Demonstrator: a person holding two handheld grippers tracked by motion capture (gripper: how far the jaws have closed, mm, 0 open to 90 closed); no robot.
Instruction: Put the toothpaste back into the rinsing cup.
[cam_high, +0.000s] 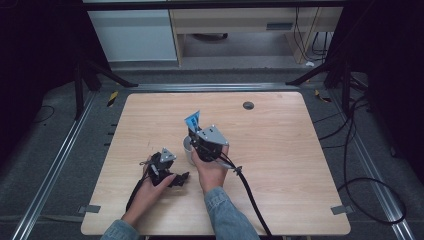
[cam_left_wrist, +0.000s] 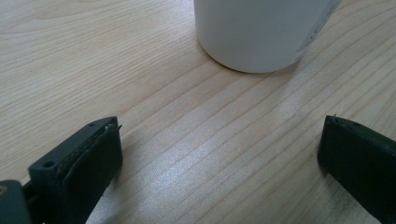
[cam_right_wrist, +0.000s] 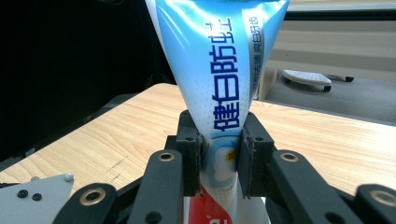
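Nearest to me in the high view are my two forearms, coming in from the bottom edge in denim sleeves; my left hand (cam_high: 152, 185) lies low on the tabletop (cam_high: 280, 150), and the left tool (cam_high: 182, 178) it holds points toward the right, close to the wood; in the left gripper view I see its jaws standing wide apart with bare wood grain between them and nothing in their grip; just ahead of them stands the cup (cam_left_wrist: 254, 32), white and round, upright on the tabletop, apart from both jaws.

A little farther in, my right hand (cam_high: 212, 167) holds the right tool (cam_high: 195, 134) above the cup (cam_high: 189, 147), which sits near the middle of the tabletop, partly hidden under that tool; the right tool's jaws are clamped on the tube (cam_right_wrist: 217, 79), a light blue and white toothpaste tube with dark blue lettering and a red patch low down; the jaws pinch it at its narrow lower part, and the flat wide end rises above them; in the high view the tube (cam_high: 192, 120) sticks up and away from me, tilted slightly left; whether its lower end is inside the cup I cannot tell; a black cable (cam_high: 250, 195) trails from the right tool back across the wood to the near edge.

Beyond, a small dark grommet (cam_high: 248, 105) sits near the far edge.
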